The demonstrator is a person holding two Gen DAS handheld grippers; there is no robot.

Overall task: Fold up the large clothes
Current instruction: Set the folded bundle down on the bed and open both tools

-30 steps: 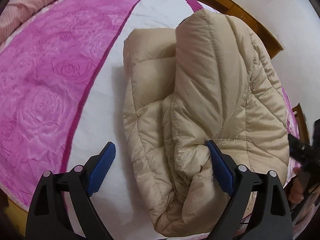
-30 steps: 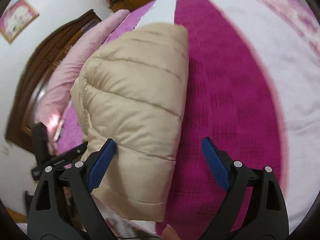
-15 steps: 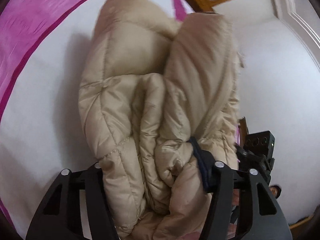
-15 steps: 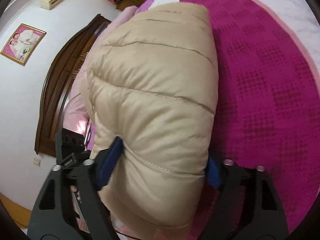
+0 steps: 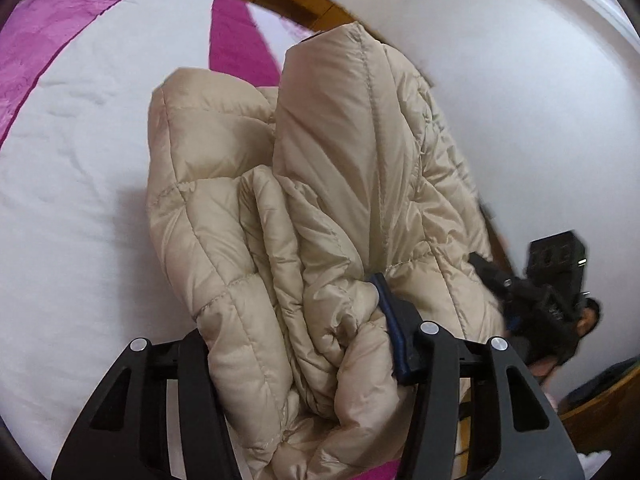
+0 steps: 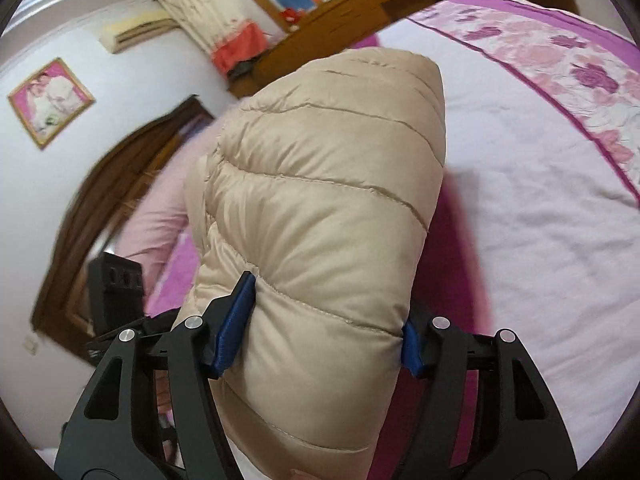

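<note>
A folded beige quilted down jacket (image 5: 320, 200) is held up off the bed. My left gripper (image 5: 296, 344) is shut on its bunched thick edge; the left pad is buried in the fabric, the right blue pad (image 5: 390, 328) shows. In the right wrist view my right gripper (image 6: 328, 332) is shut on the other end of the jacket (image 6: 320, 220), blue pads pressing into both sides. The right gripper (image 5: 548, 292) also shows at the right of the left wrist view, the left gripper (image 6: 116, 292) at the left of the right wrist view.
Below lies a bed with a white and magenta quilt (image 5: 72, 160), with a floral band (image 6: 560, 72) at its far side. A wooden headboard (image 6: 104, 208), pink pillows (image 6: 160, 216), a wooden cabinet (image 6: 360, 4) and white walls surround it.
Both grippers closed on the folded jacket and lifted it off the bed; the views tilted up toward the walls and window.
</note>
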